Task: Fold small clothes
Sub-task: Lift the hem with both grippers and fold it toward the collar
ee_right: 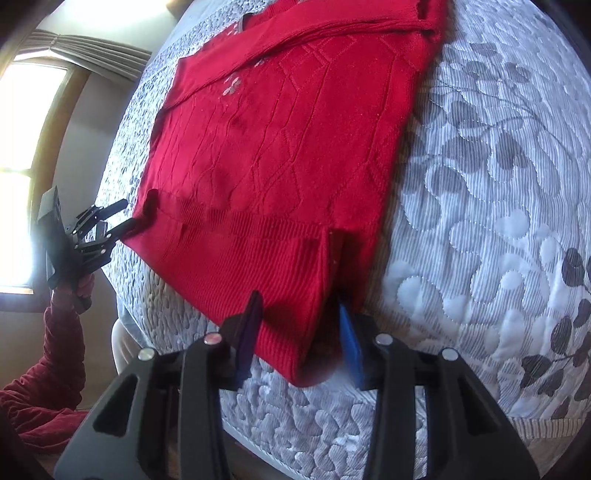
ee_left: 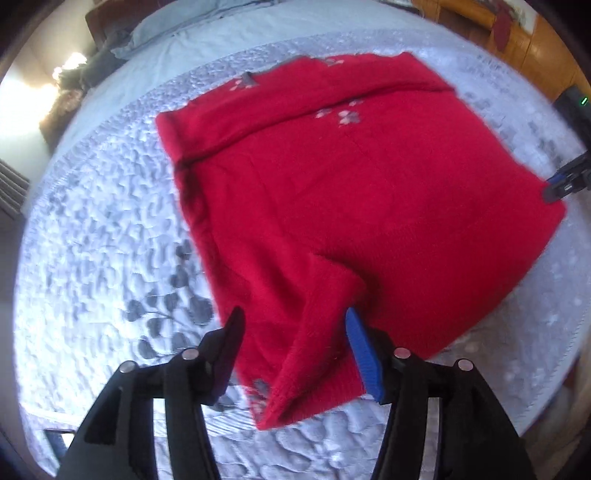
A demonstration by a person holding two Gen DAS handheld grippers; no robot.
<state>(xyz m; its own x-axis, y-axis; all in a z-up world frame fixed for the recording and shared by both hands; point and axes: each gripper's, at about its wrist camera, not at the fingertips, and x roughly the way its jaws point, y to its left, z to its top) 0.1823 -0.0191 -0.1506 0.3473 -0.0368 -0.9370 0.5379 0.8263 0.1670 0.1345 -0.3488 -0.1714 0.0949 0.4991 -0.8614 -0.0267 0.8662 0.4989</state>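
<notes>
A red knit sweater lies flat on the bed, its sleeves folded across the chest and its ribbed hem towards me. My left gripper points down over one hem corner. Its jaws stand wide, and a raised fold of the knit sits between them, close to the blue pad. My right gripper straddles the other hem corner, where the cloth is pushed up into a ridge; a dark gap shows beside its blue pad. Each view shows the other gripper at the far corner.
The sweater rests on a grey-and-white quilted bedspread with a leaf pattern. Pillows lie at the head of the bed. Wooden furniture stands beyond it. A window and the person's dark red sleeve are at the left.
</notes>
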